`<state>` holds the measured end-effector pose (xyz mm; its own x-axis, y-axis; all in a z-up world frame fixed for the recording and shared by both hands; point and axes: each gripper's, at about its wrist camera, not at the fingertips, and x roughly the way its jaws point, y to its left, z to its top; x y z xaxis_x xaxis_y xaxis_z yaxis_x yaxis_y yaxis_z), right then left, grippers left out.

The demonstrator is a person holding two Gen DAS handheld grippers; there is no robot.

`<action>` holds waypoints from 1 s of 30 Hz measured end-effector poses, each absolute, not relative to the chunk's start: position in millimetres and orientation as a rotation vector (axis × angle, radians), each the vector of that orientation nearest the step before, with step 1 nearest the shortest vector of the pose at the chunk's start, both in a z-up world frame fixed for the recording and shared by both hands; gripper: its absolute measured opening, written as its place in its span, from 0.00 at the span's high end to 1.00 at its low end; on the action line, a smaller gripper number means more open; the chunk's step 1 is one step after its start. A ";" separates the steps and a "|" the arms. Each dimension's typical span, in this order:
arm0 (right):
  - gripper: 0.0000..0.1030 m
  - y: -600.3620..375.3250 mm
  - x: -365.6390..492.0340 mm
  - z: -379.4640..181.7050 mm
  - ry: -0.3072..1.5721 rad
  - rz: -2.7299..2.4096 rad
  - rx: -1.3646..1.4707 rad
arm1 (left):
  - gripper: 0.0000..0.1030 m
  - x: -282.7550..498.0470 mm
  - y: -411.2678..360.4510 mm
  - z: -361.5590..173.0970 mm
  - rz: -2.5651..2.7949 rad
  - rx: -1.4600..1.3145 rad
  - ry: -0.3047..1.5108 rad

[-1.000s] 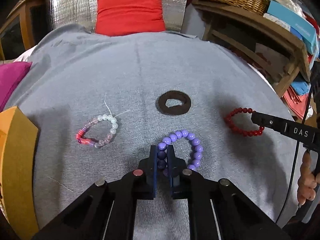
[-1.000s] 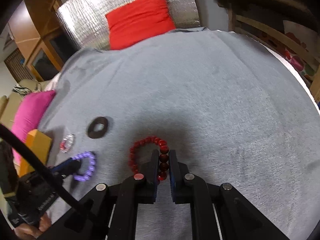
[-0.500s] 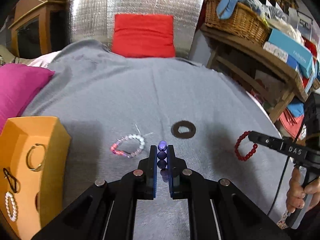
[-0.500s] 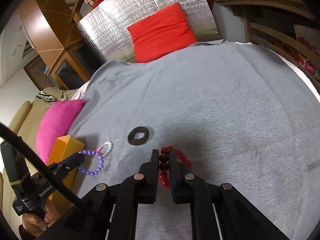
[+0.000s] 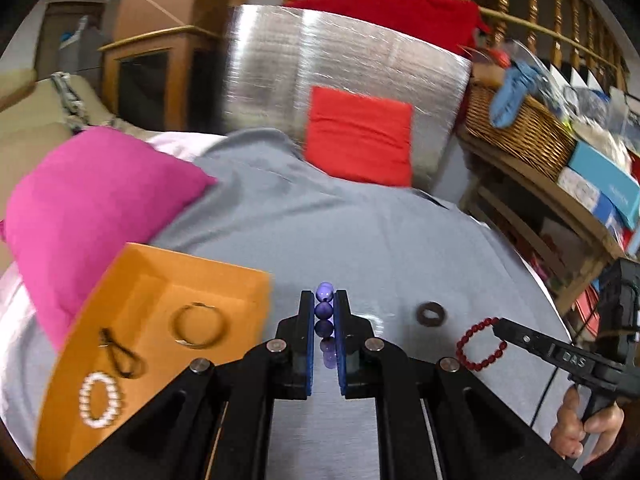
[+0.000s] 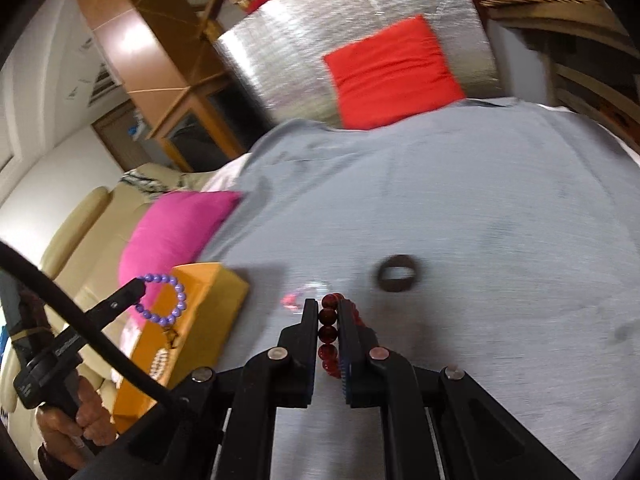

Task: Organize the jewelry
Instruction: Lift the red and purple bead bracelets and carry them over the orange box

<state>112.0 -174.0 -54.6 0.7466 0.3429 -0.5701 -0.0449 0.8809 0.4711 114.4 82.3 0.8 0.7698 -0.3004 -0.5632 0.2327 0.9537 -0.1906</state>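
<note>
Two bracelets are held up, one per gripper. The left gripper (image 5: pixel 324 304) has its fingers clamped on the purple bead bracelet (image 5: pixel 324 310), lifted beside the orange box (image 5: pixel 244 280); the right gripper (image 6: pixel 329 312) has its fingers clamped on the red bead bracelet (image 6: pixel 327 332) above the grey cloth (image 6: pixel 480 208). Three pieces lie in the box: a gold ring bangle (image 5: pixel 199 326), a dark looped piece (image 5: pixel 120 354) and a white pearl bracelet (image 5: pixel 100 400). One dark ring (image 5: pixel 431 313) lies on the cloth. A pinkish bracelet (image 6: pixel 298 298) near the box is mostly blurred. Each held bracelet is partly hidden between the fingers in its own wrist view.
</note>
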 end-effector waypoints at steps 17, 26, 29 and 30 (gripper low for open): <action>0.90 -10.4 110.5 -30.9 0.710 0.569 0.413 | 0.91 123.8 196.9 -26.5 -0.096 -0.205 0.713; 0.90 46.5 114.5 -49.0 0.782 0.705 0.398 | 0.91 139.3 221.3 -51.7 -0.132 -0.285 0.792; 0.90 62.2 112.9 -57.2 0.814 0.739 0.370 | 0.91 142.5 225.6 -59.3 -0.151 -0.311 0.820; 0.90 67.5 112.5 -59.2 0.819 0.743 0.358 | 0.91 143.8 226.3 -62.0 -0.161 -0.321 0.828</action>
<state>112.5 67.5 -59.2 0.4544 0.7174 -0.5281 -0.4556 0.6966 0.5542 143.8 226.3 -62.0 0.6675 -0.2639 -0.6963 0.0156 0.9398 -0.3413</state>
